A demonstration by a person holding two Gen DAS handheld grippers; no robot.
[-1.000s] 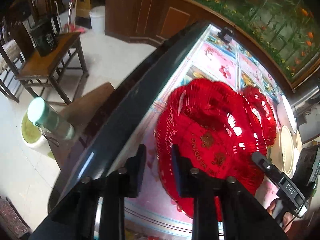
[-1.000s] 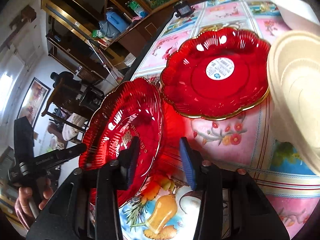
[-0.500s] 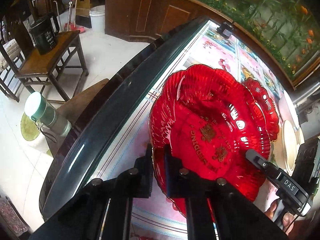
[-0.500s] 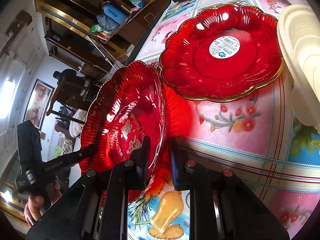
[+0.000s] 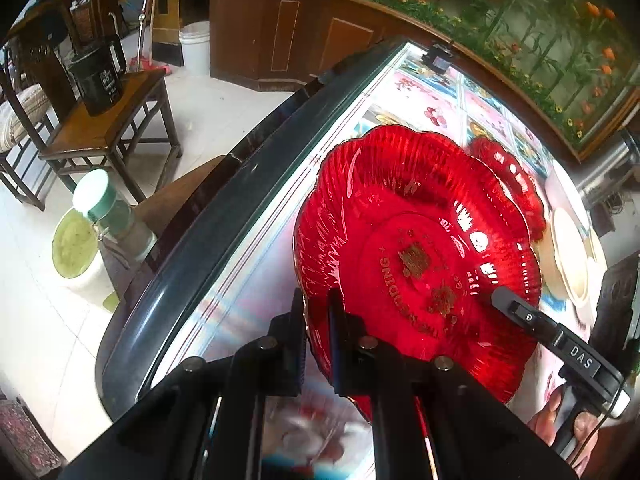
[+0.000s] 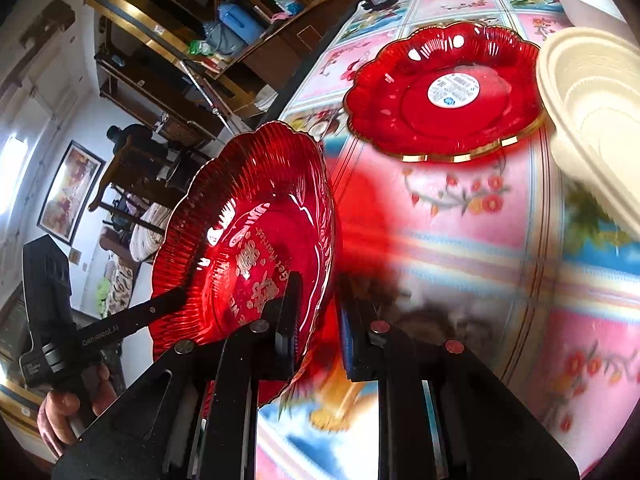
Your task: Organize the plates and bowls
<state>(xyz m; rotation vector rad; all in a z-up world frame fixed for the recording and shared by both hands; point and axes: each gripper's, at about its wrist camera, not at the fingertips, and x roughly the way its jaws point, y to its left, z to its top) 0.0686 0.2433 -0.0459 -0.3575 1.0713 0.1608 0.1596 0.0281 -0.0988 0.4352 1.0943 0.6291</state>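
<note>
A red ribbed plate (image 5: 420,256) with gold lettering hangs tilted above the table, gripped at opposite rims. My left gripper (image 5: 316,308) is shut on its near left rim. From the other side my right gripper (image 6: 318,304) is shut on the same red ribbed plate (image 6: 248,240). In the left wrist view a finger of the right gripper (image 5: 520,312) lies across the plate's right edge. The left gripper (image 6: 132,320) and the hand holding it appear at the lower left of the right wrist view. A second red plate (image 6: 444,92), gold-rimmed with a white sticker, lies flat farther back.
Cream bowls (image 6: 596,104) stand stacked right of the second red plate, also seen as cream bowls (image 5: 568,248) in the left wrist view. The table's dark rounded edge (image 5: 224,216) runs along the left. Beyond it stand a wooden chair (image 5: 104,128) and a green-lidded bottle (image 5: 104,204).
Both grippers closed onto the ribbed plate's rim. The plate, lying on the table a second ago, has since come up and tilted.
</note>
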